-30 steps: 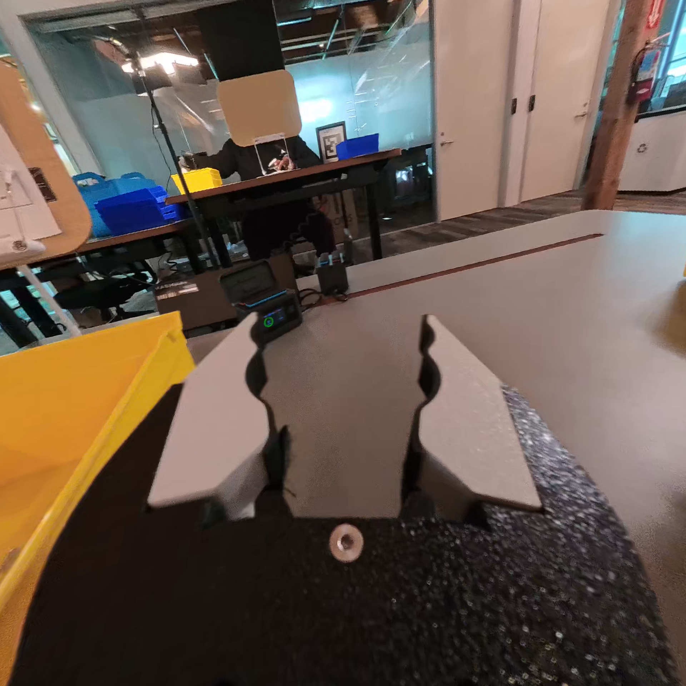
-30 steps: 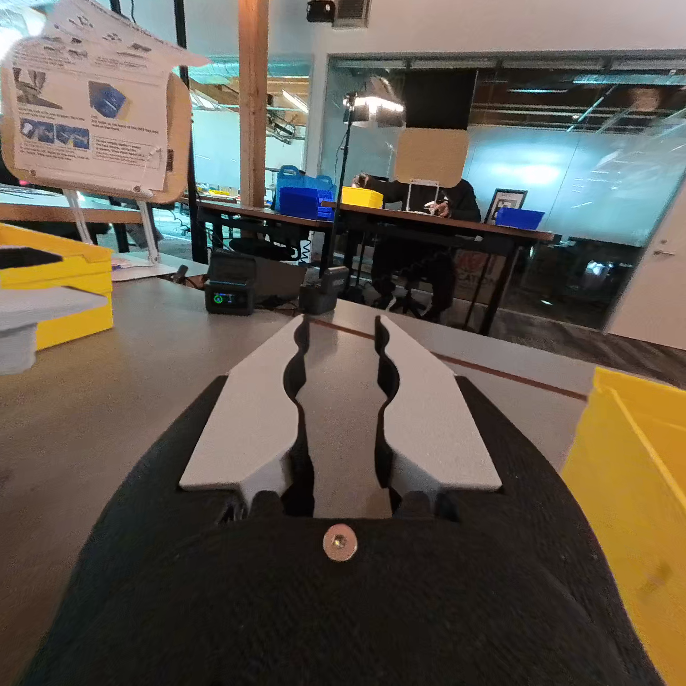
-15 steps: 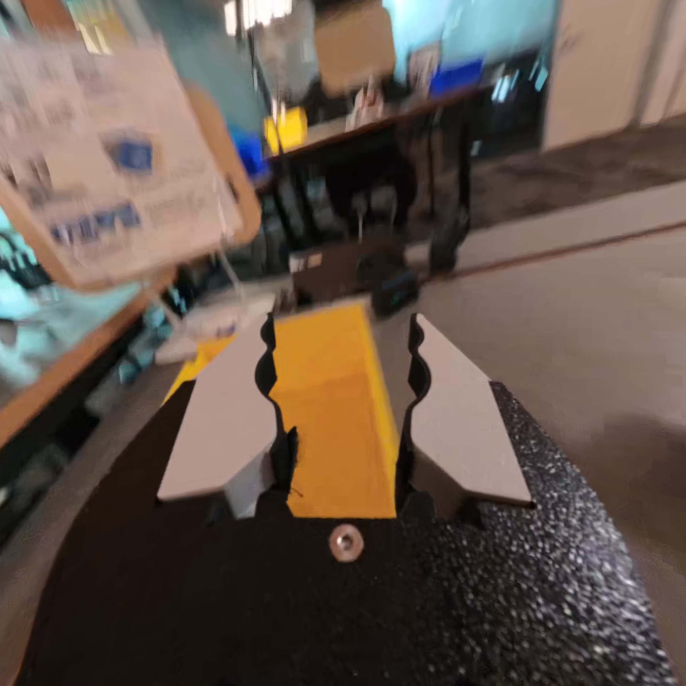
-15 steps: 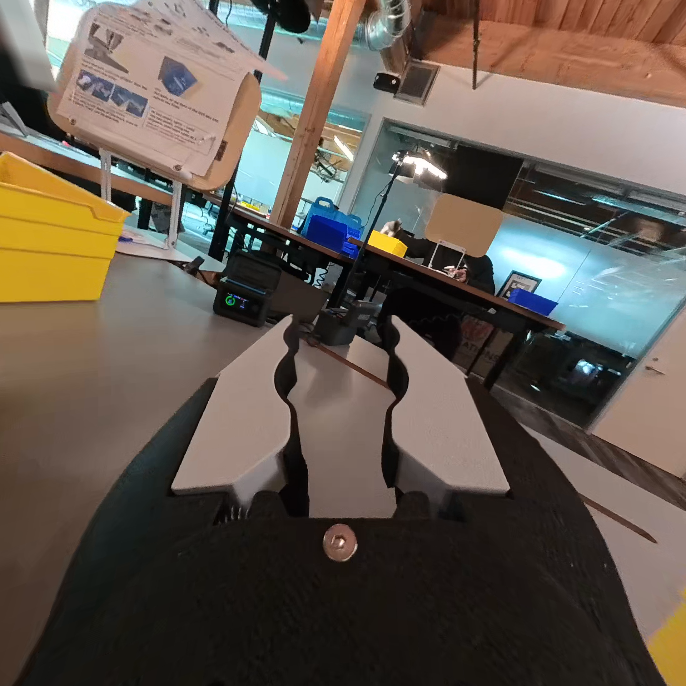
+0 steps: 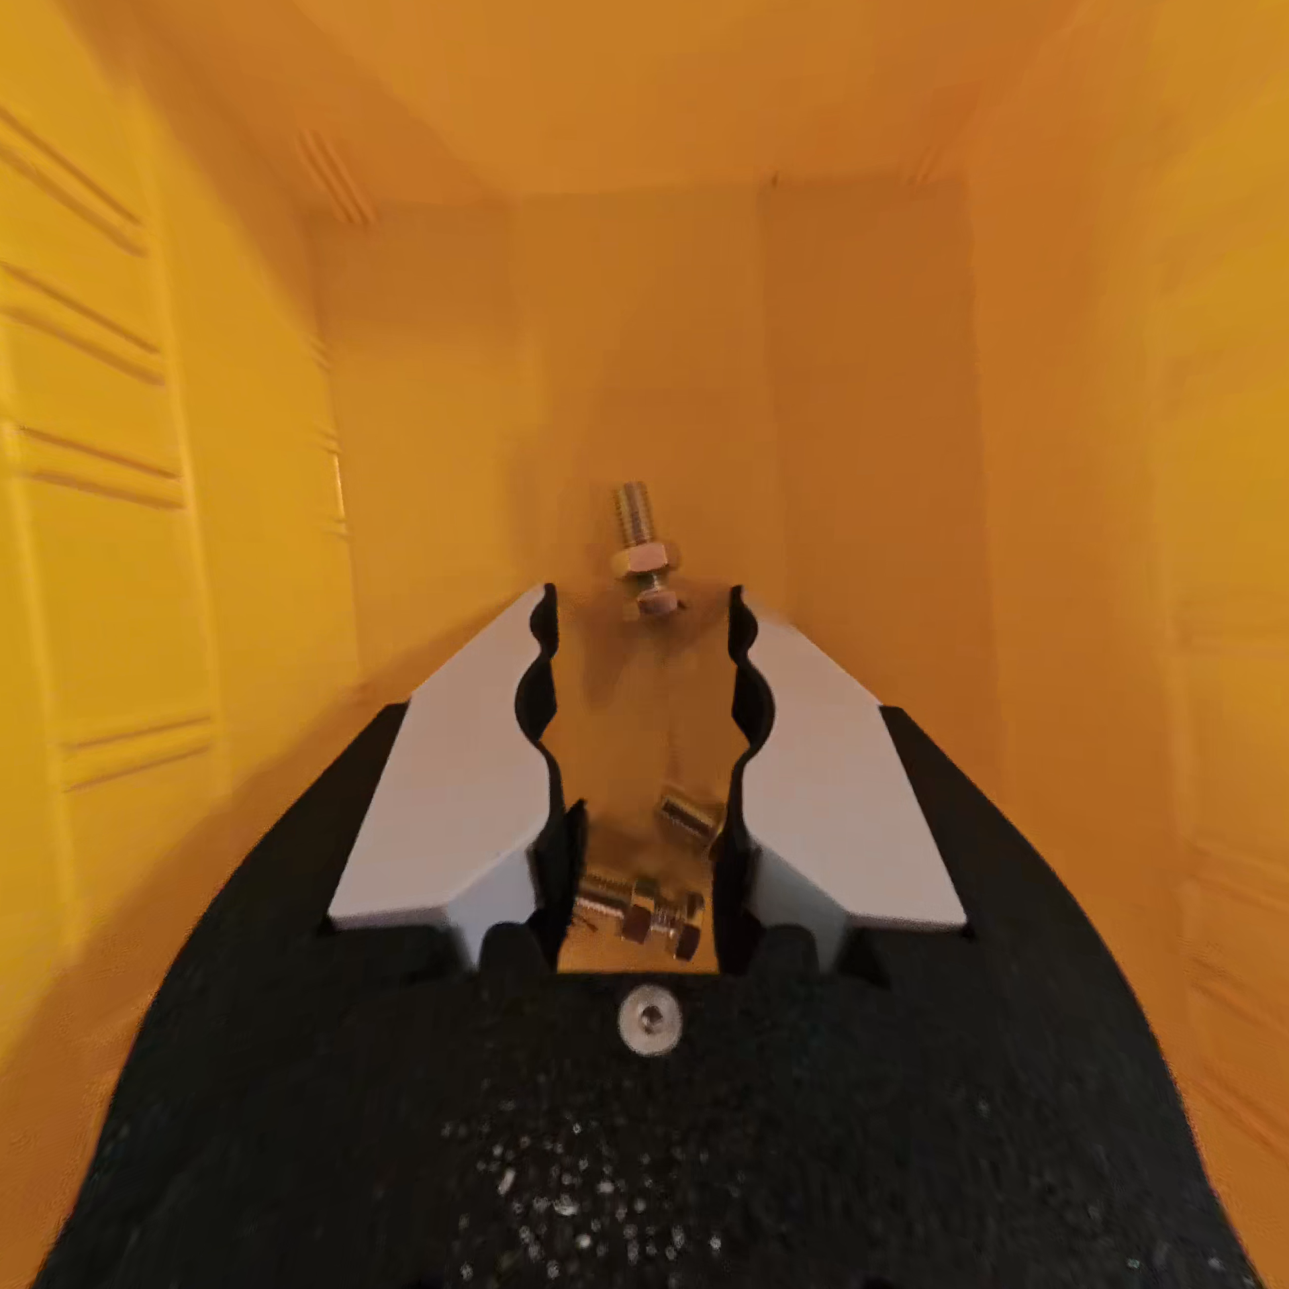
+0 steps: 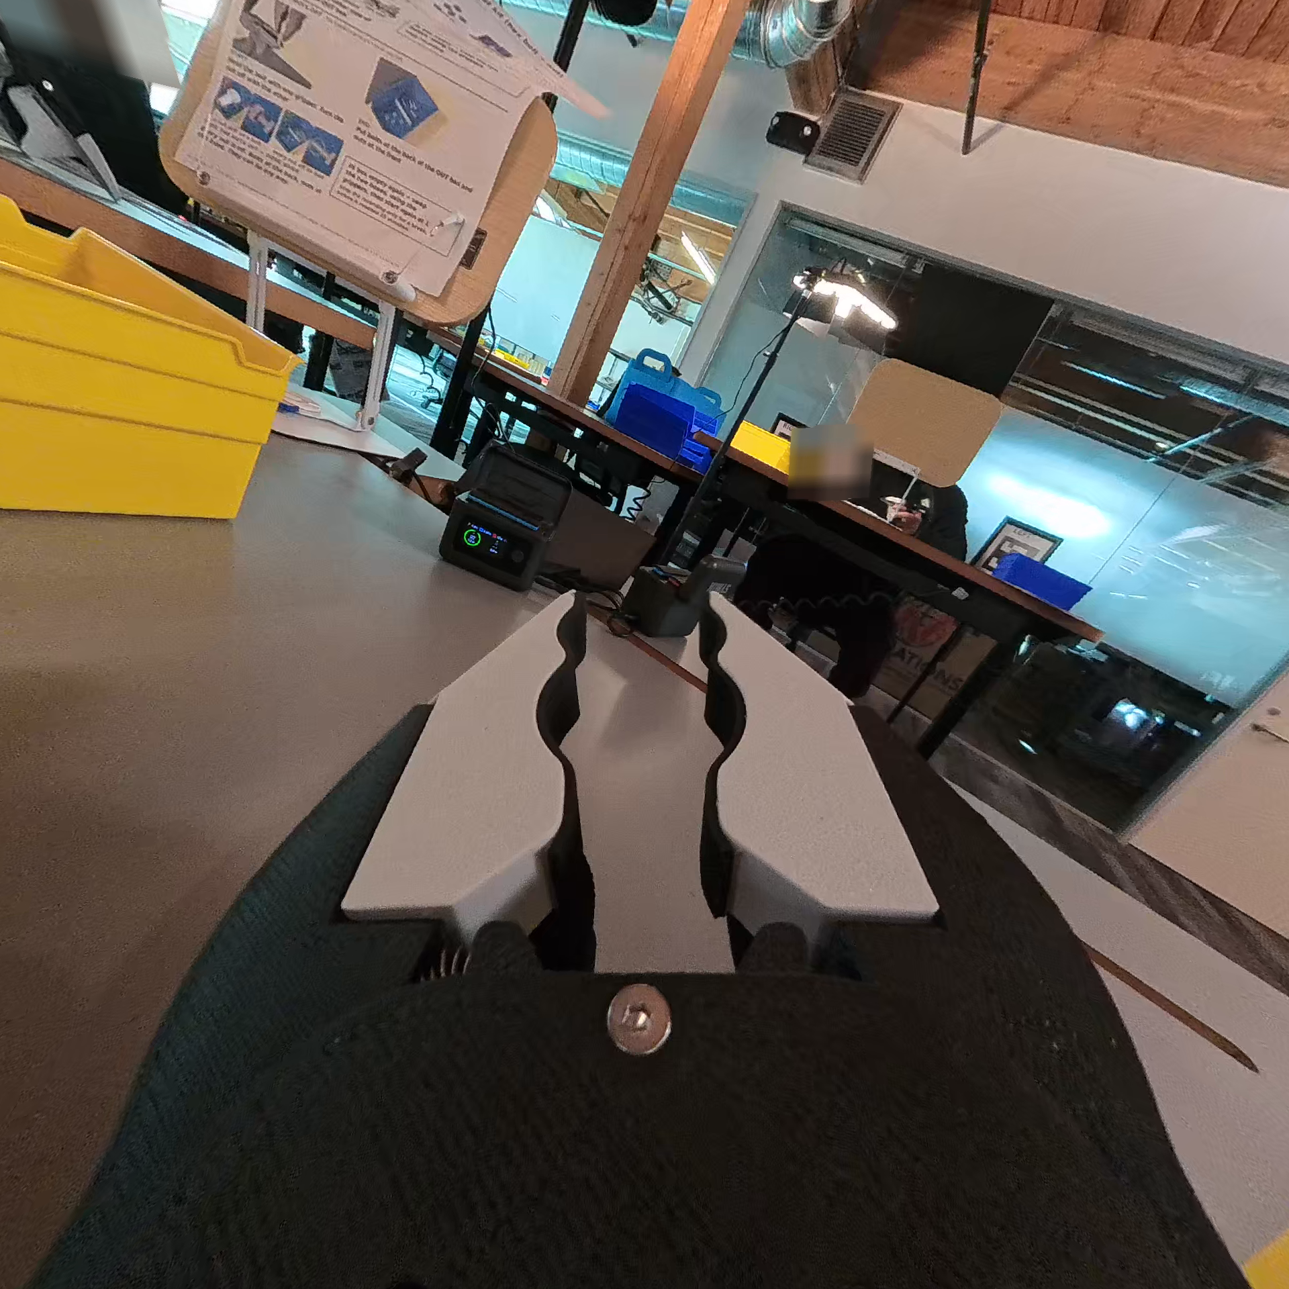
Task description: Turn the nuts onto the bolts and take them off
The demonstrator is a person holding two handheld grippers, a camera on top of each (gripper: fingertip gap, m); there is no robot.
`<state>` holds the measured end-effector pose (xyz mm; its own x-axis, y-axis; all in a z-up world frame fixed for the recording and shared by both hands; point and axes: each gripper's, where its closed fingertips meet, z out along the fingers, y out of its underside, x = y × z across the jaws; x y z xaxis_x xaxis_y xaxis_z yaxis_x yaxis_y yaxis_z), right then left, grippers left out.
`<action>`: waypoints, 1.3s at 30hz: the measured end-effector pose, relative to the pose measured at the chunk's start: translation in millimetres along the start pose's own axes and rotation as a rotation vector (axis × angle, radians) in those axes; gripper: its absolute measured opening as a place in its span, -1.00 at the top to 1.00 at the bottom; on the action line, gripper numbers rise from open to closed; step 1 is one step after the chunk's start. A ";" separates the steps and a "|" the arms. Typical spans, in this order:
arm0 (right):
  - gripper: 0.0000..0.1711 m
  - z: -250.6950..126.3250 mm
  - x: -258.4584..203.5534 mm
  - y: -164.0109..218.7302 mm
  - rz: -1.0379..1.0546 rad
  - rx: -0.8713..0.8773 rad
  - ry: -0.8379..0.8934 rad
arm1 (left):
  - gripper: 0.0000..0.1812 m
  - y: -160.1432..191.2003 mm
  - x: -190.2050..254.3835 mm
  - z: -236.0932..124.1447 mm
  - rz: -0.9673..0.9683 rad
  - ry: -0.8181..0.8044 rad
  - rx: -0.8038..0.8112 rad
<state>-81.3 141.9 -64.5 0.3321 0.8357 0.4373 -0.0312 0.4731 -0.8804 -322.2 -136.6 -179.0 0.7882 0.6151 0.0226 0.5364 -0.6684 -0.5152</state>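
Item: bolt (image 5: 640, 551), brass-toned, with a hex nut (image 5: 643, 560) threaded part-way along the shank; lies on the floor of a yellow bin (image 5: 1046, 488), long axis running away from the camera, threaded end towards the far wall, hex head nearest the left gripper (image 5: 642, 600)
Position: just beyond the fingertips, roughly centred between them, not touching either
Further stock: a second bolt (image 5: 638, 921) with nuts on it lies crosswise between the finger bases; a short threaded piece (image 5: 687, 823) sits beside the right finger, partly hidden
Left gripper: inside the bin, jaws spread wide, nothing between them
Right gripper (image 6: 638, 607): jaws moderately parted, nothing held, above a grey table (image 6: 209, 662)
Surface and room: stacked yellow bins (image 6: 118, 390) at the table's left; a small black device with a lit screen (image 6: 506, 530) and a black charger block (image 6: 669, 600) near the far edge; a clipboard of printed sheets on a white stand (image 6: 370, 146); behind, a wooden post (image 6: 635, 202), dark desks with blue bins (image 6: 662, 411), glass partitions, a seated person (image 6: 935, 516)
Finish: bolts slightly blurred; threads visible
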 end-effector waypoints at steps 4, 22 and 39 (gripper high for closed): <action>0.66 0.6 -1.6 0.5 -0.001 -0.002 -0.009 | 0.80 -2.0 2.3 1.4 0.028 0.007 0.035; 0.69 -33.7 -47.7 -88.2 0.886 0.148 -0.730 | 0.81 -86.9 272.2 -164.0 0.945 0.022 1.033; 0.92 -33.3 -51.5 -76.9 1.340 -0.011 -0.887 | 0.81 -51.0 328.5 -115.2 0.987 0.253 0.935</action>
<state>-64.6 53.2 -25.4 -0.5529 0.5176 -0.6530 0.1719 -0.6959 -0.6972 -55.9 51.3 -46.6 0.8062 -0.1034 -0.5825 -0.5909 -0.1897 -0.7841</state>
